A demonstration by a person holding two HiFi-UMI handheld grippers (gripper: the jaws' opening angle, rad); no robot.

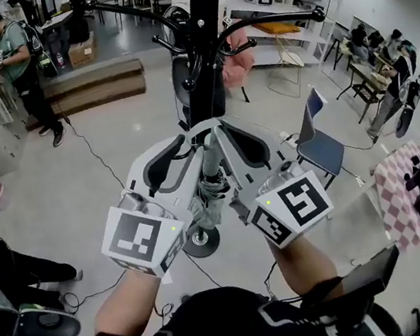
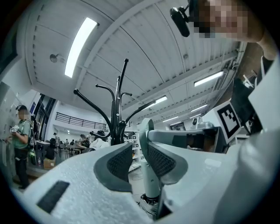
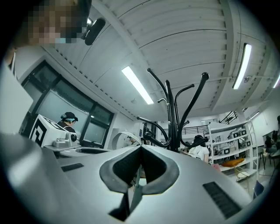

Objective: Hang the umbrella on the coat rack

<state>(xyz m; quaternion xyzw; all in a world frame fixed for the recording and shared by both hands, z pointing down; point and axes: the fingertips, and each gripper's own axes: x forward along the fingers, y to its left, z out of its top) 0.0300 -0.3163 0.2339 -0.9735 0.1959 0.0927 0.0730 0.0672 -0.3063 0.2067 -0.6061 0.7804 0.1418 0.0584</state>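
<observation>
My right tongs [image 3: 140, 148] clamp the strap [image 1: 201, 124] of the umbrella [image 1: 211, 191] dangling between my 2 tongs, left tongs [image 2: 140, 153] open beside its handle [image 2: 152, 183]: likely light but swingy, steadier held by the handle.

Head cam down; jaws cams up, sharing rack [image 2: 116, 114].

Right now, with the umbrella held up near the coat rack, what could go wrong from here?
1. The left gripper stands open round the shaft, so the umbrella seems to hang only from the thin pinch of the right gripper; it could slip or swing.
2. The coat rack has crowded curved hooks; the handle or a gripper may snag the wrong one.
3. A bump might rock the rack on its small round base.
</observation>
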